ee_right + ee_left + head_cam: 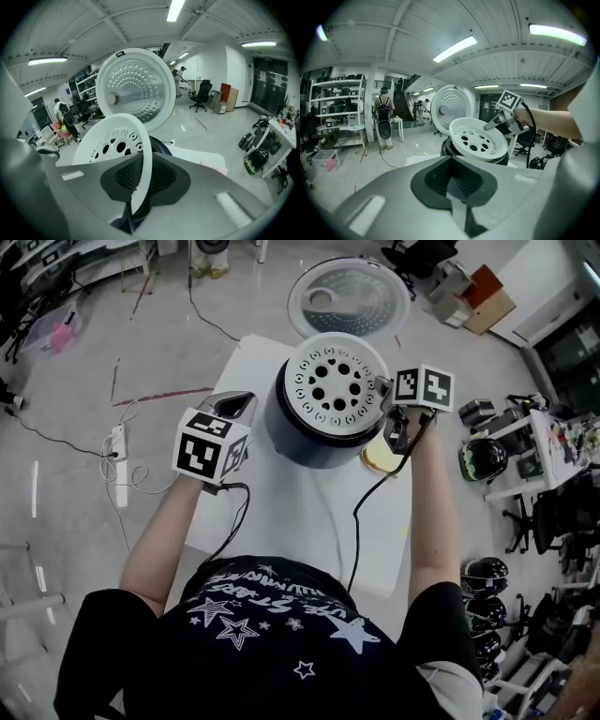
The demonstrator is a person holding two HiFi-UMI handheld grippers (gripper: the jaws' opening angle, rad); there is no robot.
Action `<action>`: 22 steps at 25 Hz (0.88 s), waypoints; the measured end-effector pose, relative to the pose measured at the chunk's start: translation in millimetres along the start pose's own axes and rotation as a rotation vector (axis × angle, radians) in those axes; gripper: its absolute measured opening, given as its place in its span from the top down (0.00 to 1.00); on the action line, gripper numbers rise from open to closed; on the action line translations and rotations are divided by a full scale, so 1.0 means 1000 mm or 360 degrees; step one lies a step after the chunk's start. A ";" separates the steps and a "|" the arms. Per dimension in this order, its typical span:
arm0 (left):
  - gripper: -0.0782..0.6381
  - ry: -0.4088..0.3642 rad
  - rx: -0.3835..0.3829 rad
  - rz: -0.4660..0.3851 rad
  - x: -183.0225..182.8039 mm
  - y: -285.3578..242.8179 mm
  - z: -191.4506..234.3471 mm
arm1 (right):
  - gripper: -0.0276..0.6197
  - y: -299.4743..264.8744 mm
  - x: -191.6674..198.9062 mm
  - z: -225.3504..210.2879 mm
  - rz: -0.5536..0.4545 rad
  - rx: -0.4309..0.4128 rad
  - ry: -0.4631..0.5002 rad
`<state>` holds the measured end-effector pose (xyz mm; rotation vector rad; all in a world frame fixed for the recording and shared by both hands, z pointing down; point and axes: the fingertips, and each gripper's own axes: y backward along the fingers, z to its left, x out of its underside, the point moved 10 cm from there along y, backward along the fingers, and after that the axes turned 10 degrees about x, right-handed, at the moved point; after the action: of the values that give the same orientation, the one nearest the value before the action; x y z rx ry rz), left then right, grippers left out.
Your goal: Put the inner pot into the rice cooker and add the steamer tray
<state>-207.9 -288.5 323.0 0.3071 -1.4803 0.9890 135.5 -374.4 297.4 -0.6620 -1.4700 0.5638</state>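
The dark rice cooker (300,432) stands on the white table (309,521) with its round lid (349,294) swung open behind it. A white steamer tray (336,381) with round holes hangs tilted over the cooker's mouth. My right gripper (386,390) is shut on the tray's right rim (143,154), which runs between the jaws in the right gripper view. My left gripper (236,409) hovers left of the cooker, shut and empty, and looks at the tray (478,139). The tray covers the cooker's opening, so the inner pot is hidden.
A yellowish round object (382,457) lies on the table right of the cooker, under my right gripper. Black cables (361,521) trail across the table. A power strip (118,442) lies on the floor at left. A cluttered desk (539,442) and helmets (483,457) stand at right.
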 end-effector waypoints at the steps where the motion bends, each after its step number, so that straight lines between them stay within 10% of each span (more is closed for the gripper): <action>1: 0.89 0.0003 0.0004 0.0007 0.001 -0.001 0.001 | 0.87 -0.003 0.002 -0.001 0.0018 0.0020 0.0006; 14: 0.89 0.0055 0.0012 0.0082 0.016 -0.017 -0.009 | 0.79 -0.026 0.034 0.001 0.0026 0.0174 0.0157; 22: 0.89 0.0102 -0.0070 0.0106 0.026 -0.015 -0.027 | 0.54 -0.017 0.046 0.009 -0.0132 0.0045 0.0260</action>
<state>-183.7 -268.6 348.5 0.1941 -1.4598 1.0091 127.2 -353.4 342.4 -0.6076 -1.3281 0.4548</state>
